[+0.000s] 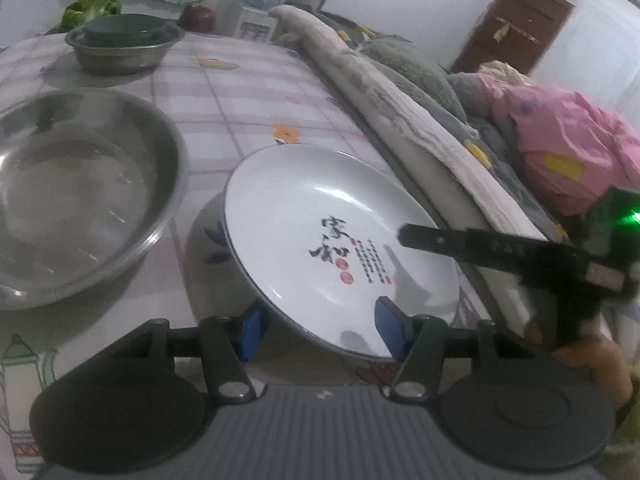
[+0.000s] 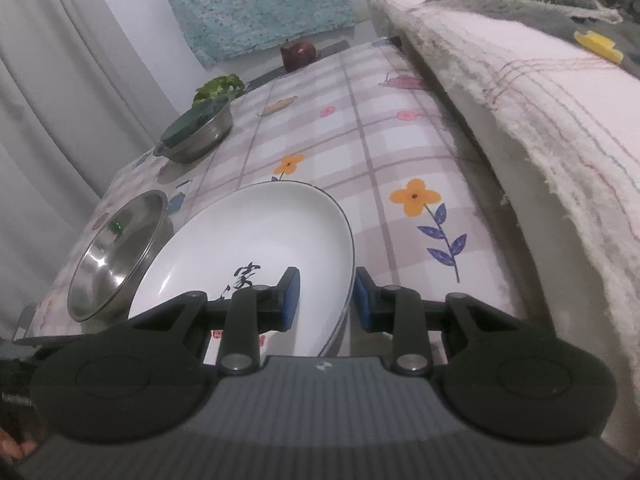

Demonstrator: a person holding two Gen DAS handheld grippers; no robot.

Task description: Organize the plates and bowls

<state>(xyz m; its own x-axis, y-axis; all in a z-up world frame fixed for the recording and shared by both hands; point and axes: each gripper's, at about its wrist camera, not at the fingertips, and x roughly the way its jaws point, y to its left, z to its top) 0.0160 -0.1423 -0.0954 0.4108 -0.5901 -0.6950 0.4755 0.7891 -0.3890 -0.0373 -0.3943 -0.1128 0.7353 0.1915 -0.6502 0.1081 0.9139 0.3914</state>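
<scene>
Left claw (image 1: 316,330): blue pads spread either side of the near rim of a white plate (image 1: 340,248), one pad under the raised edge, the other over the inner face; whether the pads actually press the rim, cannot tell. Plate tilted, near edge lifted, black calligraphy and red stamps printed at its centre. Right claw (image 2: 327,300): also spread, straddling the same plate (image 2: 256,248) at its edge, left pad over the white inside, right pad just outside the rim, a visible gap on the outer side. Seen from the left wrist as a black finger (image 1: 460,246) reaching across the plate from the right.

Left of the left claw and near it, a large steel basin (image 1: 76,196), nothing visible inside but reflections. Farther ahead and to the left, a smaller steel basin (image 1: 124,50) with a dark green bowl (image 1: 124,28) nested in it. Behind that, a head of broccoli (image 1: 90,10) on the desk (image 1: 248,92), covered by a checked cloth with flower prints. Beyond the far edge, a dark red pot (image 1: 198,16).

From the right wrist: large basin (image 2: 118,256) left of the claw, touching or just beside the plate; small basin (image 2: 198,134) with the green bowl well ahead and left. Right of both claws, a folded pale blanket (image 2: 532,92) along the desk edge.
</scene>
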